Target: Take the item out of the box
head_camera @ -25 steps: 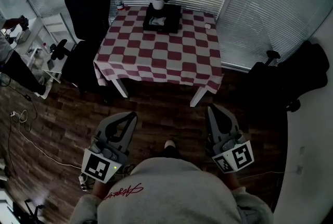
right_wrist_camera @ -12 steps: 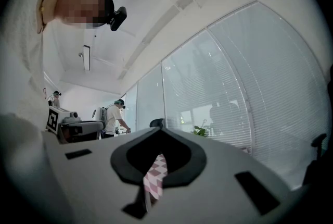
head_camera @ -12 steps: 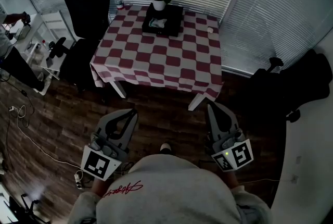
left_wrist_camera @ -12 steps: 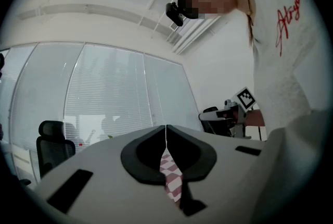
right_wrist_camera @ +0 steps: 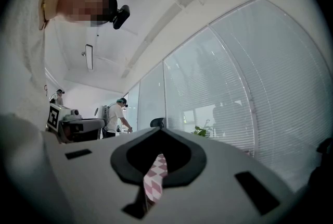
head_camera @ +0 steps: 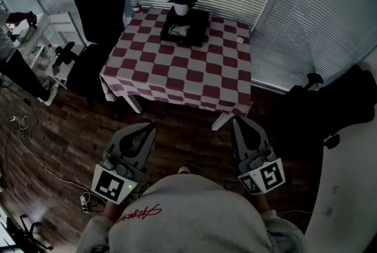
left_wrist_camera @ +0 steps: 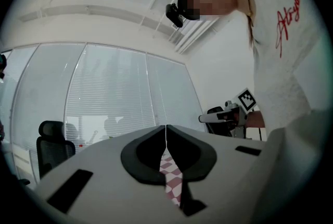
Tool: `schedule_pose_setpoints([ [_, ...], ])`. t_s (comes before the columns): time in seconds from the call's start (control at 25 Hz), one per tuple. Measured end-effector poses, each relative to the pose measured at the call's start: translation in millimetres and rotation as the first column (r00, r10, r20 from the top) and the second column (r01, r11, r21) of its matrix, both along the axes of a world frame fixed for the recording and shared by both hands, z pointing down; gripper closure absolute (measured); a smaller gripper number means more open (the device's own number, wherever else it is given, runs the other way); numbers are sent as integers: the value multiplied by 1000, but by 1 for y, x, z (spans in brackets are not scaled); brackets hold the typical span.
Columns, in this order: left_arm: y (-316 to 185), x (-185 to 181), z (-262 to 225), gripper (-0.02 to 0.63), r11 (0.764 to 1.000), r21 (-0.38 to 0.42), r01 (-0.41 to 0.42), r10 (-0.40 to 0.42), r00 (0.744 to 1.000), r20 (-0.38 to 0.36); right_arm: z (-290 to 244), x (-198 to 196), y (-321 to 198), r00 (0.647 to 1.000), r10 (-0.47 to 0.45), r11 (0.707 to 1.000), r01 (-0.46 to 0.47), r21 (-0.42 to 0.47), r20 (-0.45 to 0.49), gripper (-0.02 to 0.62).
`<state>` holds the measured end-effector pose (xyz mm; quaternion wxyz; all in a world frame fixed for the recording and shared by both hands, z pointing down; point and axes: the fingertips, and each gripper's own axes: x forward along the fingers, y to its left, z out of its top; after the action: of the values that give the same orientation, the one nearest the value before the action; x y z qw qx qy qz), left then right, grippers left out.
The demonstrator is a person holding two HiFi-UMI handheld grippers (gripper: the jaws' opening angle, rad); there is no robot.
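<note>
Nothing done yet: my left hand-held gripper point(head_camera: 146, 128) and right hand-held gripper point(head_camera: 238, 122) were shut and empty, box point(head_camera: 187, 34) sat untouched at the worktop's point(head_camera: 182, 72) far edge.

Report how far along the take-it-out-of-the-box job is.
Done: nothing yet. The pale item lies inside the black box at the far end of the checkered table.
In hand: nothing. The left claw and the right claw are both shut and empty, held over the floor short of the table.
Left: reach the box, open a claw, grip the item and lift it out.
</note>
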<state>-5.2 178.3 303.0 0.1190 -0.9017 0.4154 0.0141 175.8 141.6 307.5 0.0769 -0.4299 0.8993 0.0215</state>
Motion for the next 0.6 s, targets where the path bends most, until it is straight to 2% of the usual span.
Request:
schedule_pose_setpoints([
  [0.6,-20,6,5,588,1000,-12,12,-12,1000,-1,9,3,-21,1000,-13,1000,13,-21,-10,586],
])
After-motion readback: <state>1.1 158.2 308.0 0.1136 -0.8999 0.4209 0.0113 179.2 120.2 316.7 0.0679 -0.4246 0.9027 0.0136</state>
